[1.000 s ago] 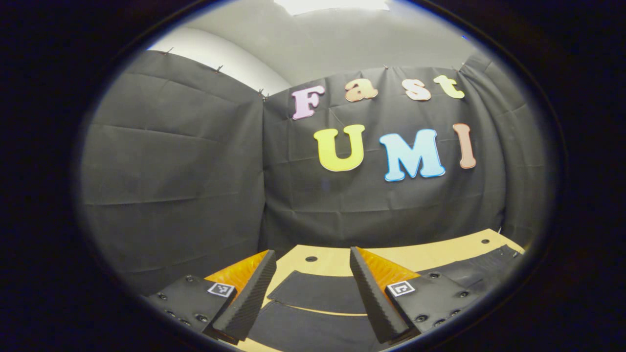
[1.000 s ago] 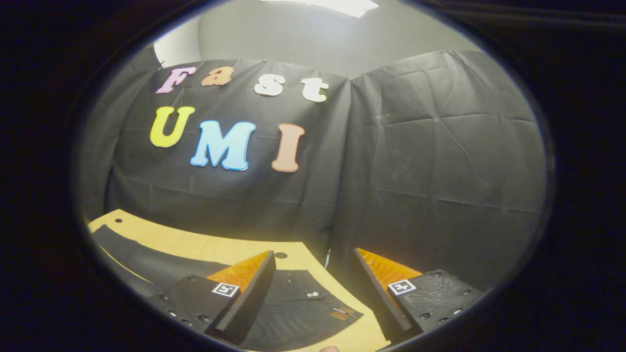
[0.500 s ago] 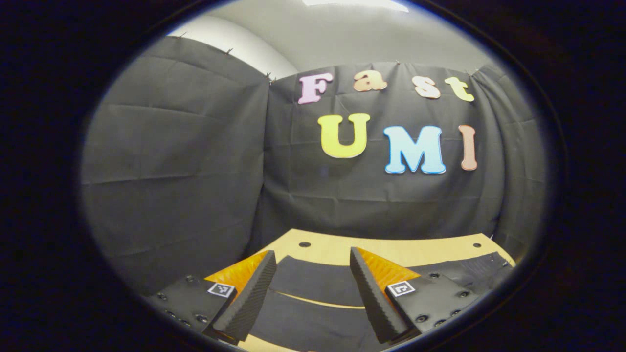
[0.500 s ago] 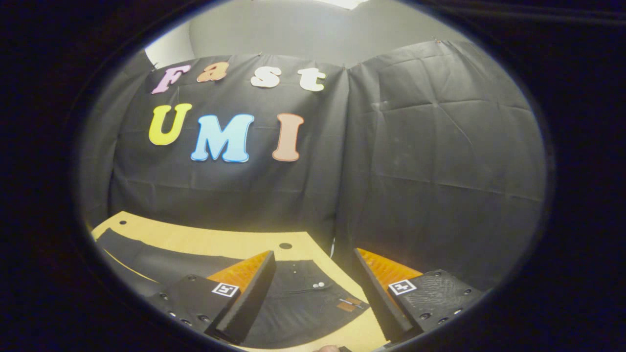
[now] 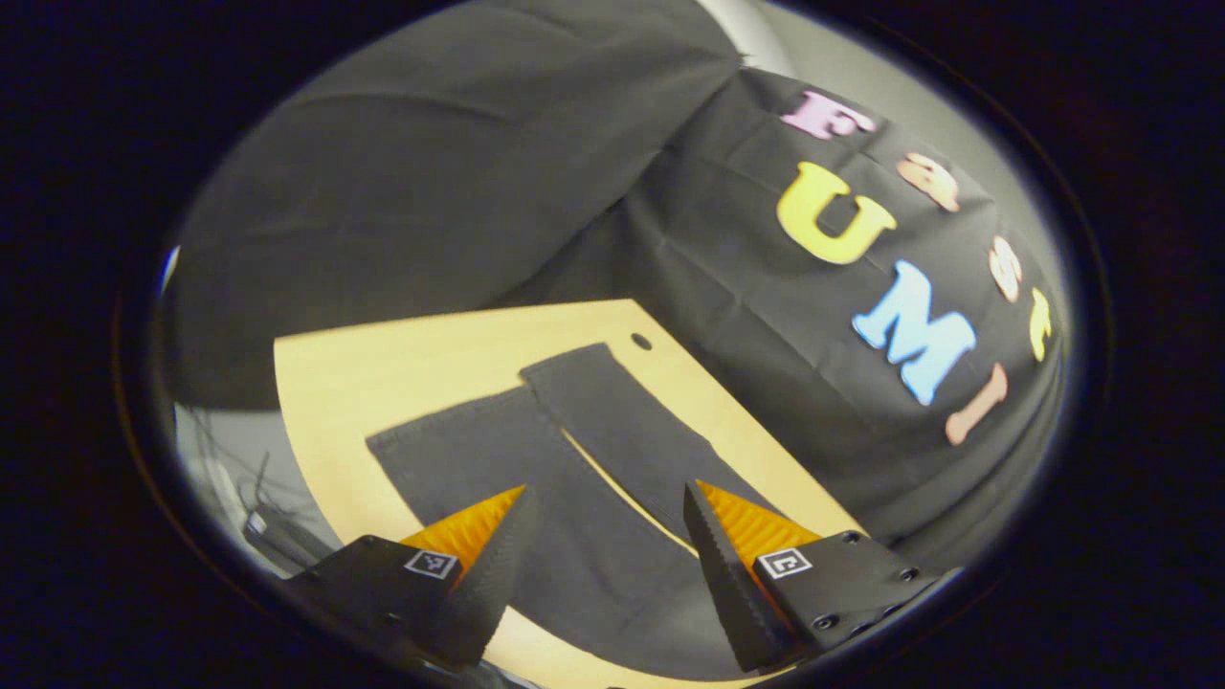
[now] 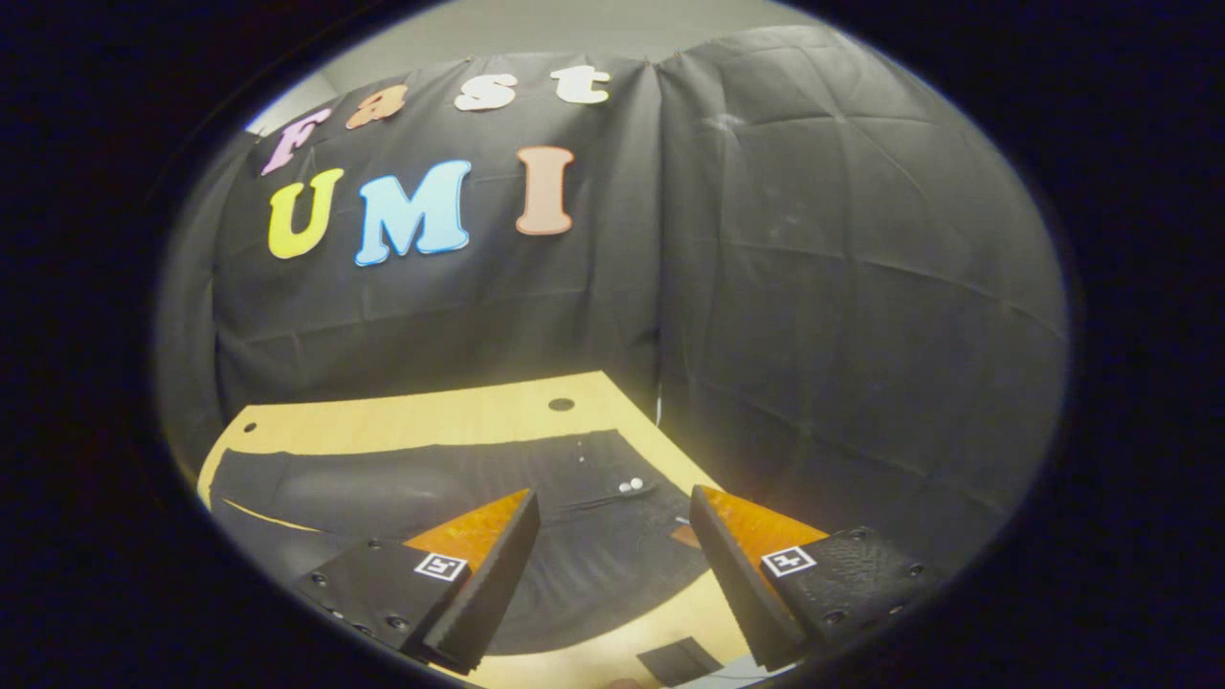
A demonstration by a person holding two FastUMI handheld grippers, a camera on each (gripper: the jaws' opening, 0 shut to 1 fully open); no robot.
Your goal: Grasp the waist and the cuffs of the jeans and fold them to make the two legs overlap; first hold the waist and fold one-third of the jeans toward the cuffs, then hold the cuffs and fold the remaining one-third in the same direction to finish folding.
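Note:
Black jeans point(image 5: 584, 536) lie flat on the light wooden table point(image 5: 383, 354). In the left gripper view the two legs run away from me, split by a thin gap, and end in the near cuff point(image 5: 450, 431) and the far cuff point(image 5: 574, 359). My left gripper point(image 5: 606, 492) hovers open over the legs and holds nothing. In the right gripper view the jeans' waist point(image 6: 593, 536) shows, with small metal buttons point(image 6: 629, 485) and a brown patch point(image 6: 683, 536). My right gripper point(image 6: 613, 494) is open above the waist, with nothing between its fingers.
The booth's black cloth wall point(image 6: 842, 287) stands close behind the table on the far and right sides. Round holes point(image 6: 561, 404) mark the table's corners. Cables and a dark device point(image 5: 263, 524) lie past the table's left edge. A small dark object point(image 6: 676, 660) sits at the front edge.
Both grippers have tipped down toward the table. The left one has also turned and rolled, bringing both cuffs into sight. The right one now looks down on the waist. Both stay open.

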